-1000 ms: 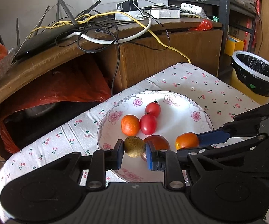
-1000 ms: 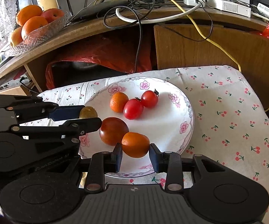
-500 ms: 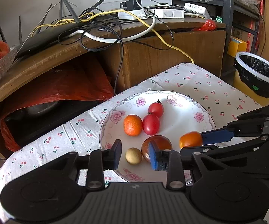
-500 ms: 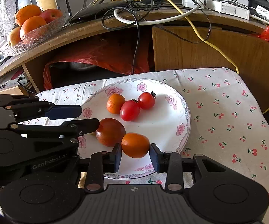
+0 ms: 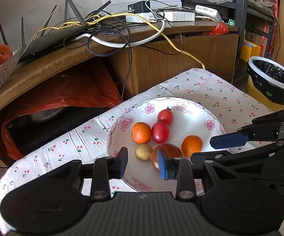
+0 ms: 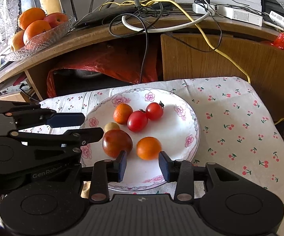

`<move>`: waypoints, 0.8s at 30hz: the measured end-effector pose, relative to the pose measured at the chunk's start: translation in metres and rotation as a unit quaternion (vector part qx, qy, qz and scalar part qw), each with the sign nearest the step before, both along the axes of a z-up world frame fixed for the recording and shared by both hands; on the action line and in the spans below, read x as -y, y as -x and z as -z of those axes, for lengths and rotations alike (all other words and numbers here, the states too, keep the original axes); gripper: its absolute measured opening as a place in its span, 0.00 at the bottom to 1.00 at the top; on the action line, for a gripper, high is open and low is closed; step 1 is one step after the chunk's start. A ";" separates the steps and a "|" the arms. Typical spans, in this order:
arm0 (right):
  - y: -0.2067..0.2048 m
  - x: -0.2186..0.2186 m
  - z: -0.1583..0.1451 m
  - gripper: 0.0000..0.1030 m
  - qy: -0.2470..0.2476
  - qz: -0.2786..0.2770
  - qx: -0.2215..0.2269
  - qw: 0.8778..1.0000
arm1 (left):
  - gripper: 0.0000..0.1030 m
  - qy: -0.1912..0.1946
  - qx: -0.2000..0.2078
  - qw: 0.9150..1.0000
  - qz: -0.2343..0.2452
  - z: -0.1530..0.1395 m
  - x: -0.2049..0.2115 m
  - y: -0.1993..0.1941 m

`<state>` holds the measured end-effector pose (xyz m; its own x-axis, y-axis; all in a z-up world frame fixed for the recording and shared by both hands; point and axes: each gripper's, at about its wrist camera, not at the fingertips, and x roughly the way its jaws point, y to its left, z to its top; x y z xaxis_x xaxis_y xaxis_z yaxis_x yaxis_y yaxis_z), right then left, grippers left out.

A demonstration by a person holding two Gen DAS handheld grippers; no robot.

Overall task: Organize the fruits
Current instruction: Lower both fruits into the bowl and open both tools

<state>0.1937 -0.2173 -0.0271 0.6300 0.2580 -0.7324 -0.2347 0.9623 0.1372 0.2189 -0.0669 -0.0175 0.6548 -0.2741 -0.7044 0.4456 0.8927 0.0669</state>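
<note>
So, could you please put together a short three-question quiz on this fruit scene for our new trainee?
1. How many fruits lie on the floral plate?
2. True or false: the right gripper is clamped on the orange fruit.
3. Which fruit lies closest to the left gripper in the left wrist view? A) the small yellow-brown fruit B) the round red tomato with the stem C) the apple in the glass bowl

Key:
1. Six.
2. False: its jaws stand open, with the fruit resting on the plate just ahead of them.
3. A.
</note>
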 end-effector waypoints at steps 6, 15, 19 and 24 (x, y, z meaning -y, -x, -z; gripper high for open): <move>0.002 -0.001 -0.003 0.34 -0.002 -0.002 0.003 1.000 | 0.42 -0.002 0.003 1.000 0.002 -0.002 -0.003 0.003; 0.007 -0.005 -0.009 0.34 -0.004 -0.006 0.010 1.000 | 0.45 -0.001 0.011 1.000 -0.001 -0.007 -0.010 0.009; 0.009 -0.006 -0.009 0.34 -0.004 -0.009 0.011 1.000 | 0.45 -0.002 0.012 1.000 -0.001 -0.007 -0.012 0.010; 0.011 -0.008 -0.010 0.34 -0.004 -0.012 0.010 1.000 | 0.46 -0.003 0.013 1.000 -0.001 -0.008 -0.013 0.011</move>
